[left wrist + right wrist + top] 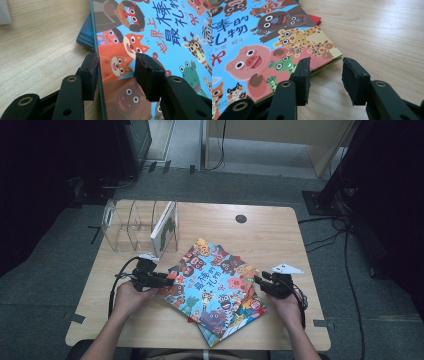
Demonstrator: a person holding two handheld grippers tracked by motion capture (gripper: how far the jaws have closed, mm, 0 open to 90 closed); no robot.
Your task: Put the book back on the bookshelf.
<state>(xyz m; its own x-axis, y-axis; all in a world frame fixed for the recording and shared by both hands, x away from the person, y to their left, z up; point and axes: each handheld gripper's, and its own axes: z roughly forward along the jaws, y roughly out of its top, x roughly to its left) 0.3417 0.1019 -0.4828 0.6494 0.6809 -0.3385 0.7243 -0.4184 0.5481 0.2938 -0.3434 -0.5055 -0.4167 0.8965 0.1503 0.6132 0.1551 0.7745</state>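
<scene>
At the upper left of the high view, a clear acrylic book rack stands on the wooden counter, and one book stands upright in its right-hand slot. Just below it, left of centre, your left gripper points toward the left edge of the animal picture book, which lies face up and turned at an angle in the middle of the frame on top of a loose stack of other books. In the left gripper view, your left gripper has its jaws partly open and straddles the book's teal edge: one jaw is on the counter side, right at the edge, and the other is over the cover by the fox; the pads don't press on it, so nothing is held. A dark blue book peeks out from under it. At the right of the high view, your right gripper sits at the book's right corner. In the right gripper view, your right gripper is also partly open, with its left jaw over the cover near the green frogs and its right jaw over bare counter; the corner of the book lies just ahead of the gap, ungripped. A red book shows beneath at the top centre.
</scene>
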